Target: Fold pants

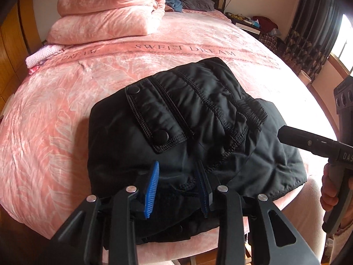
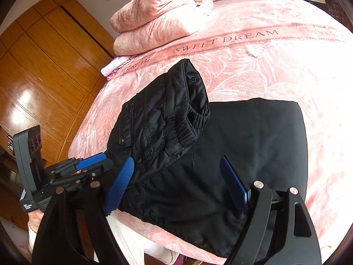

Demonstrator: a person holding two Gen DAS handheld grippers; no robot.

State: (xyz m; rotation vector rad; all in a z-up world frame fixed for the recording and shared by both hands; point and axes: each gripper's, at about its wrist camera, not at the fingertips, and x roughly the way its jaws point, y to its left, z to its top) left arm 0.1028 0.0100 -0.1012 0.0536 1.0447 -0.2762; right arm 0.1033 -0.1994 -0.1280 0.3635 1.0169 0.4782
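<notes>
Pants [image 1: 194, 119], black and slightly shiny, lie folded into a thick stack at the near edge of the bed [image 1: 66, 101], on its pink bedspread, well apart from the folded pink quilt [image 1: 106, 17] at the far left corner. The waistband end, with its elastic gather and snap-buttoned pocket flap [image 1: 152, 114], sits on top of a flatter, wider layer; my judgement is that this upper part has been laid over the legs and the fold is nearly finished, the bundle kept near the edge so both tools can reach it.

Left claw [image 1: 179, 190] is partly open, its blue pads [image 1: 152, 190] straddling the near edge of the stack; whether cloth is actually pinched between them I cannot tell, though the pads do not look pressed together. Right claw [image 2: 176, 187] stands wide open, holding nothing, over the near hem of the lower layer.

Only the left view shows the pocket flap face on, with both snaps, and the right tool's handle in a hand [image 1: 331, 190] at the right. Only the right view shows how far the flat lower layer [image 2: 264, 145] spreads to the right beyond the raised upper fold, and it shows the left tool [image 2: 66, 172] from the side, low against the stack's left edge, with the wooden wardrobe [image 2: 44, 70] behind.
</notes>
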